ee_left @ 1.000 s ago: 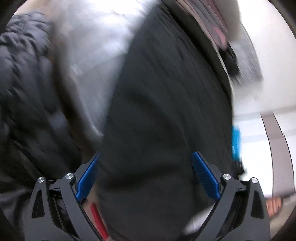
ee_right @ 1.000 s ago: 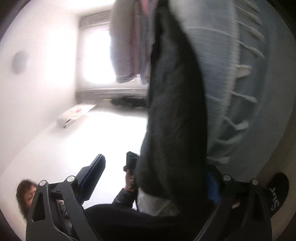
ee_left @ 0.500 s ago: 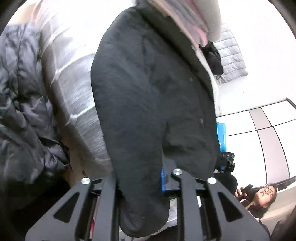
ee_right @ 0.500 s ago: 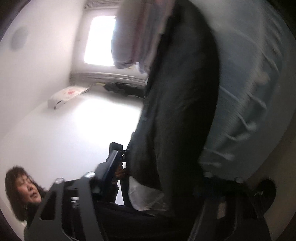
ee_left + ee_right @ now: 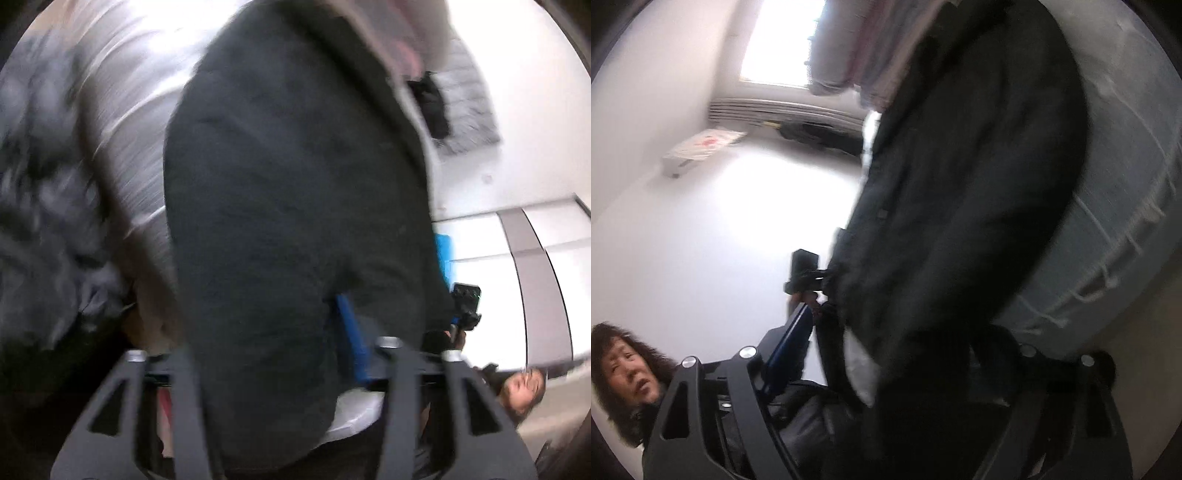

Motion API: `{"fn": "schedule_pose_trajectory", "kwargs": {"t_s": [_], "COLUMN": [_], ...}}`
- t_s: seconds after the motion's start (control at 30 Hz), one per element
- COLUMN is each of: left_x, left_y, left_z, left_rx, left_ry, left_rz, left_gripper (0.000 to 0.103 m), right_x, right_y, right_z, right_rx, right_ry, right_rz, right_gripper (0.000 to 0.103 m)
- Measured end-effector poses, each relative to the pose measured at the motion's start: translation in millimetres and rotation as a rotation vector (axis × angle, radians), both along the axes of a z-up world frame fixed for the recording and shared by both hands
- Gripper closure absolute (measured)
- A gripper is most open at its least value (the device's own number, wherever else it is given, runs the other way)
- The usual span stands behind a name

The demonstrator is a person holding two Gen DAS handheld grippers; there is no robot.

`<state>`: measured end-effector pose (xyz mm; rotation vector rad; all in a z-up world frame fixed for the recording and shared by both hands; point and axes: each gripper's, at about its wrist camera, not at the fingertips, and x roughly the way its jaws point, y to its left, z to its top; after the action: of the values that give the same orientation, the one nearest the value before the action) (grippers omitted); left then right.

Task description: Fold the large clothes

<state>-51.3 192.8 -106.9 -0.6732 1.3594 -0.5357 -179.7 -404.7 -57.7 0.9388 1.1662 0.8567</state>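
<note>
A large black garment (image 5: 295, 184) hangs in front of both cameras; it also shows in the right wrist view (image 5: 960, 203). My left gripper (image 5: 280, 354) is shut on its edge, with the cloth bunched between the blue pads (image 5: 351, 332). In the right wrist view the garment drapes over my right gripper (image 5: 886, 350); its jaws have closed in on the cloth, the left blue pad (image 5: 790, 332) shows and the right finger is hidden by fabric. The picture is blurred by motion.
A silver-grey padded jacket (image 5: 122, 110) and a black puffer jacket (image 5: 44, 240) lie left of the garment. A blue-grey fringed cloth (image 5: 1126, 184) lies to the right. A person (image 5: 624, 373) is close behind, and also shows in the left wrist view (image 5: 524, 387). White walls and a window (image 5: 779, 40) surround.
Both grippers went from open to closed on the black garment. The cameras have swung, and the person's face has come into both views.
</note>
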Motion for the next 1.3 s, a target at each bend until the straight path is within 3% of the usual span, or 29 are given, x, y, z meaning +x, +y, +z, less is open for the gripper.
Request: {"fn": "schedule_pose_trajectory", "kwargs": {"t_s": [0.07, 0.1, 0.13, 0.17, 0.2, 0.23, 0.27, 0.43, 0.53, 0.67, 0.83, 0.97, 1.1, 1.2, 1.3], "left_x": [-2.6, -2.6, -3.0, -4.9, -4.8, -4.2, -2.8, -11.0, -23.5, -48.3, -100.4, -139.1, -146.5, -136.9, -114.1], "left_y": [2.5, 0.6, -2.2, -6.2, -7.6, -7.0, -8.7, -8.1, -8.5, -8.2, 3.5, 18.9, 32.9, 36.0, 33.4], "left_z": [-5.7, -4.6, -1.5, 1.4, 6.1, 11.7, 20.9, 75.8, 111.8, 155.5, 188.8, 167.3, 108.7, 98.2, 115.8], "left_rx": [-0.021, -0.016, -0.003, 0.005, 0.006, 0.008, 0.009, -0.053, -0.103, -0.164, -0.219, -0.210, -0.235, -0.275, -0.291], "left_ry": [0.011, -0.004, -0.028, -0.053, -0.072, -0.090, -0.118, -0.242, -0.319, -0.400, -0.440, -0.360, -0.215, -0.208, -0.261], "left_rz": [0.026, 0.017, 0.009, 0.002, -0.003, 0.006, 0.014, 0.062, 0.064, 0.039, -0.018, -0.081, -0.057, -0.027, -0.022], "left_gripper": [0.051, 0.051, 0.053, 0.074, 0.084, 0.086, 0.089, 0.092, 0.093, 0.093, 0.093, 0.091, 0.091, 0.090, 0.090], "right_x": [-0.3, -2.0, -1.6, -2.6, -4.1, -5.5, -6.8, -6.1, -14.2, -38.3, -95.2, -147.9, -166.8, -154.7, -128.6], "right_y": [-3.1, 0.2, 0.0, 1.6, -2.0, -2.5, -1.6, 11.5, 7.0, -5.6, -21.3, -27.7, -37.5, -35.4, -32.5], "right_z": [-7.4, -9.2, -10.7, -8.5, -6.6, -2.9, 5.6, 45.4, 69.2, 83.7, 106.8, 108.3, 64.1, 52.1, 64.3], "right_rx": [-0.020, -0.030, -0.036, -0.063, -0.084, -0.098, -0.120, -0.074, 0.067, 0.212, 0.301, 0.369, 0.419, 0.418, 0.429], "right_ry": [0.017, 0.006, -0.006, -0.022, -0.031, -0.042, -0.059, -0.120, -0.185, -0.266, -0.375, -0.433, -0.344, -0.311, -0.340], "right_rz": [0.005, 0.003, -0.001, -0.013, -0.028, -0.042, -0.065, -0.177, -0.306, -0.398, -0.442, -0.480, -0.543, -0.541, -0.525], "right_gripper": [0.023, 0.032, 0.051, 0.057, 0.067, 0.077, 0.080, 0.084, 0.084, 0.085, 0.086, 0.086, 0.086, 0.086, 0.086]}}
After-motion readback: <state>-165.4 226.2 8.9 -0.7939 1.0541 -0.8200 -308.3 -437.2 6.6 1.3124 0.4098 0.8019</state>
